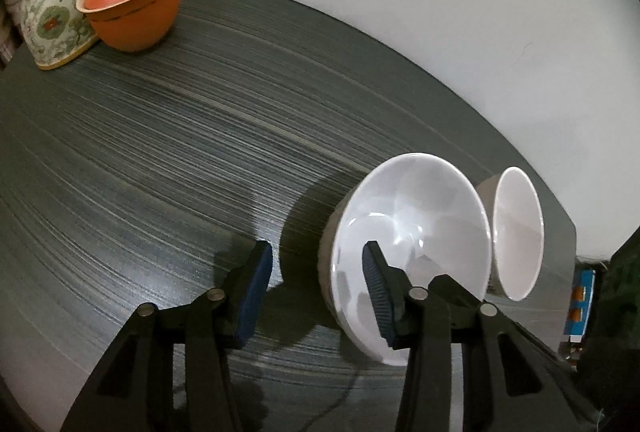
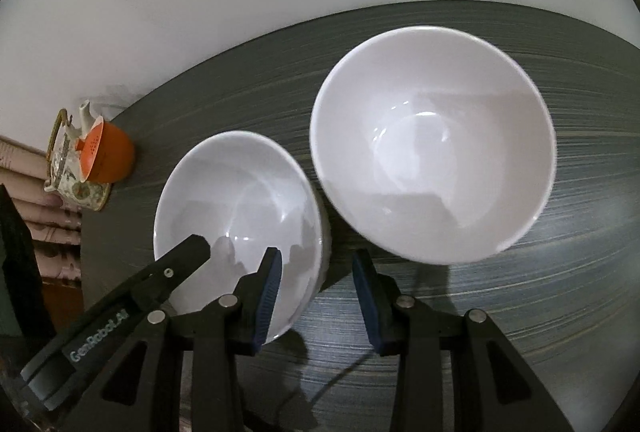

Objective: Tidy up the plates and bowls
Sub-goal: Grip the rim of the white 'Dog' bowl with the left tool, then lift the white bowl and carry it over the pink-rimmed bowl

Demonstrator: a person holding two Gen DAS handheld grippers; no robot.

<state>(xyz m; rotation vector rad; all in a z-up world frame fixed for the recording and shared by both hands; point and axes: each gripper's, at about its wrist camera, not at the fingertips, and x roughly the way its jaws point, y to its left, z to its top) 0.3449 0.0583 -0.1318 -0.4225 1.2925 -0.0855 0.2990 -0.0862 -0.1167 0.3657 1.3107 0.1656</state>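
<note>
As seen, bowls [image 2: 432, 140] mouth-up.

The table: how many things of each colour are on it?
White bowls: 2, a near one and a far one.
Orange lidded cups: 1.
Flowered teapots: 1.
Total: 4 on the table.

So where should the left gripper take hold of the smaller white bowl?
By the near rim of the smaller white bowl, from above: it sits upright and open, so one finger of the left gripper goes inside, one outside the thin wall.
</note>
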